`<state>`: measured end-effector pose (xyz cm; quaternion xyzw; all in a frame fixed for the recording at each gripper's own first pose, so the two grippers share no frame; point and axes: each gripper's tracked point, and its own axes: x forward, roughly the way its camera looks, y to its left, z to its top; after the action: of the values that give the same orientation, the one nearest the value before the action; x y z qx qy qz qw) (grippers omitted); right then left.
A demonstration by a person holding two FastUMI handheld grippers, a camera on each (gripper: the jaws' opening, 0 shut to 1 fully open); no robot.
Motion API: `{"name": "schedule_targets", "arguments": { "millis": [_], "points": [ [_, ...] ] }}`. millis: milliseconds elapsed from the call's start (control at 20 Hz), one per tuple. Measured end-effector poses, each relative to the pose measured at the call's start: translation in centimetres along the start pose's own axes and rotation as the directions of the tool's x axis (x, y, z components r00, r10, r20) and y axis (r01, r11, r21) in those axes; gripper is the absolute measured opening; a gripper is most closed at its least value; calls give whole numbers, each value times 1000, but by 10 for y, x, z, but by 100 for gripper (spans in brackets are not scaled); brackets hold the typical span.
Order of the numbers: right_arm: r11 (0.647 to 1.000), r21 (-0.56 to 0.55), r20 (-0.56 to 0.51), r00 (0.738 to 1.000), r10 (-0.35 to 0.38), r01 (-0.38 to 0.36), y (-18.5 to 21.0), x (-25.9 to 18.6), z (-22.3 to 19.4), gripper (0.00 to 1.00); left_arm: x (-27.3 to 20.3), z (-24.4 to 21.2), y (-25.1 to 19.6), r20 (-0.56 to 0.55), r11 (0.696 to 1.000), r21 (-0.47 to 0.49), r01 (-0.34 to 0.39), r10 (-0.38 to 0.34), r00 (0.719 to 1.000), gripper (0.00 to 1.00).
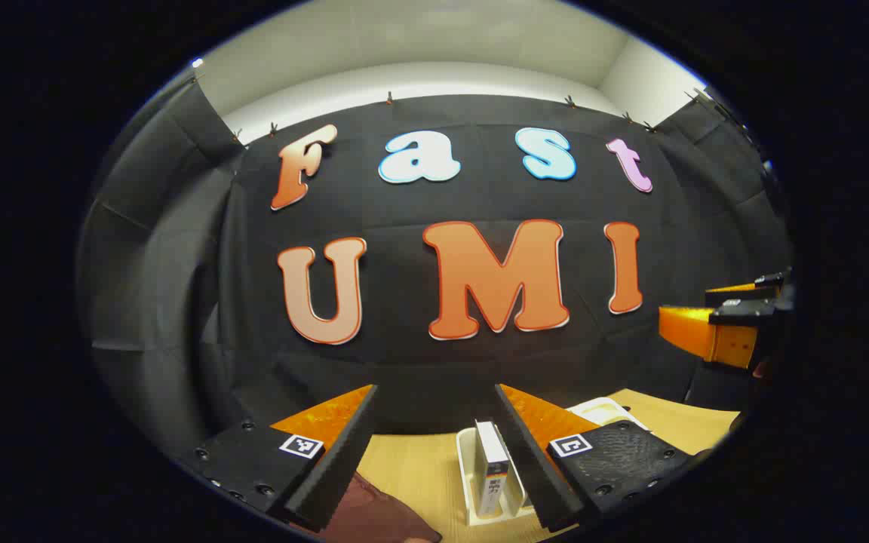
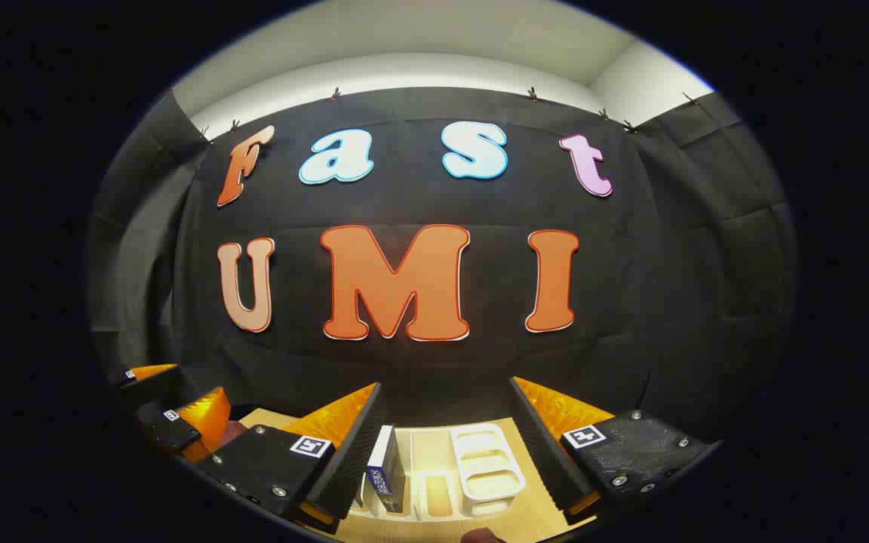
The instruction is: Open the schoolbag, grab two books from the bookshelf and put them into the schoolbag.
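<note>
My left gripper [image 1: 434, 388] is open with nothing between its fingers, held above a wooden table [image 1: 419, 467]. Below and ahead of it a white book [image 1: 491, 464] stands upright in a white slotted bookshelf [image 1: 471, 494]. A dark red-brown rounded surface [image 1: 378, 516], perhaps the schoolbag, shows at the bottom edge. In the right gripper view, my right gripper [image 2: 446, 383] is also open and holds nothing. Under it lies the same bookshelf [image 2: 489, 471], and a book with a dark blue spine [image 2: 385, 473] stands in its left slot, close to the left finger.
The black cloth wall rises close behind the table. The right gripper [image 1: 698, 313] hovers at the right edge of the left gripper view. The left gripper [image 2: 170, 403] shows low on the left of the right gripper view, with a dark red patch [image 2: 232, 432] behind it.
</note>
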<state>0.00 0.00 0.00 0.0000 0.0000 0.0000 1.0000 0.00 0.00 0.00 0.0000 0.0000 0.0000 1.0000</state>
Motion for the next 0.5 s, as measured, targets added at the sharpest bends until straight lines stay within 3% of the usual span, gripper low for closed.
{"name": "schedule_targets", "arguments": {
  "millis": [250, 300, 350, 450, 500],
  "points": [
    [999, -10, 14, 999, 32, -32, -3, 1, 4, 96, -1, -9, -12, -46, 1000, -15, -4, 3, 999, 95],
    [999, -12, 11, 999, 38, -38, -2, 1, 2, 100, -2, -10, -10, -52, 1000, -4, -15, 14, 999, 93],
    [999, -17, 5, 999, 38, -38, -5, 0, 0, 96, -3, -10, -10, -57, 1000, 8, -22, 22, 998, 95],
    [999, -32, 13, 999, 35, -35, -8, -3, 2, 100, -5, -10, -14, -58, 1000, 7, -23, 23, 998, 95],
    [999, -34, 11, 999, 42, -42, -5, -4, 0, 96, -6, -11, -13, -59, 1000, 7, -28, 28, 998, 93]
  ]
}}
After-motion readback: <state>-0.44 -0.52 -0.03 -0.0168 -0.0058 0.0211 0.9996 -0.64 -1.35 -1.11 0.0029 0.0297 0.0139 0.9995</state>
